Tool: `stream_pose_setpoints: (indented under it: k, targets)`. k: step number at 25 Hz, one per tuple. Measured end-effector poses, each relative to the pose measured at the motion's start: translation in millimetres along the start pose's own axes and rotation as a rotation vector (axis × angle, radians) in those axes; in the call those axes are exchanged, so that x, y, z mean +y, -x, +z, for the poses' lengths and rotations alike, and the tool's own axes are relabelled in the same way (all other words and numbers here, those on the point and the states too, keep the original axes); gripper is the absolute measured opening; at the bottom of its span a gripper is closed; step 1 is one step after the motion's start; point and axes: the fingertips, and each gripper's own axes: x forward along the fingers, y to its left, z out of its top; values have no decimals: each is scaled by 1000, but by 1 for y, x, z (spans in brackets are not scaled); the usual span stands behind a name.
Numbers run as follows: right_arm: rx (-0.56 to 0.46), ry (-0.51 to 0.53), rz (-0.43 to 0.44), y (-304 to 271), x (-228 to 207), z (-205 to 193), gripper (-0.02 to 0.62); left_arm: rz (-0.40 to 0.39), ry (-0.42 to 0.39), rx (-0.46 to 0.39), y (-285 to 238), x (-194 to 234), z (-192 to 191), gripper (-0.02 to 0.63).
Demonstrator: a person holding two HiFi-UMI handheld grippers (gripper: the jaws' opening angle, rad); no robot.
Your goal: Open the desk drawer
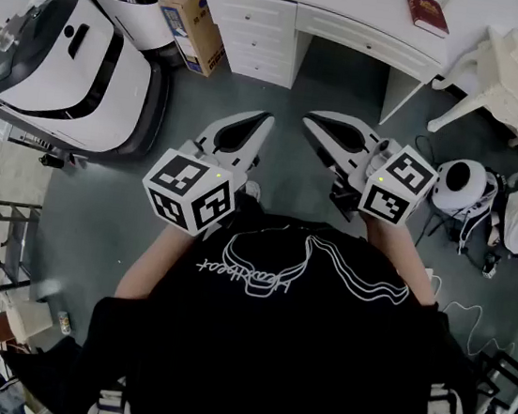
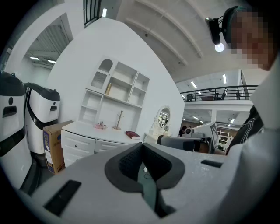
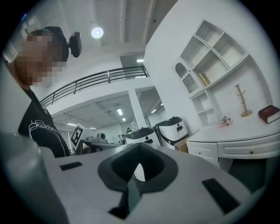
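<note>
Head view: the left gripper (image 1: 263, 119) and right gripper (image 1: 310, 119) hang side by side before the person's chest, each with jaws pressed together on nothing; the white desk (image 1: 352, 1) stands well apart from them, its drawer (image 1: 368, 39) shut; a red book (image 1: 427, 12) lies on top.
</note>
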Motion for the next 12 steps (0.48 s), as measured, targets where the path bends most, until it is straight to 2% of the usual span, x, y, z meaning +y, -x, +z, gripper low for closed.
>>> stream_pose_setpoints:
  k: [12]
  targets:
    - [40, -11, 6, -13, -10, -14, 5, 8, 20, 4, -5, 12, -7, 5]
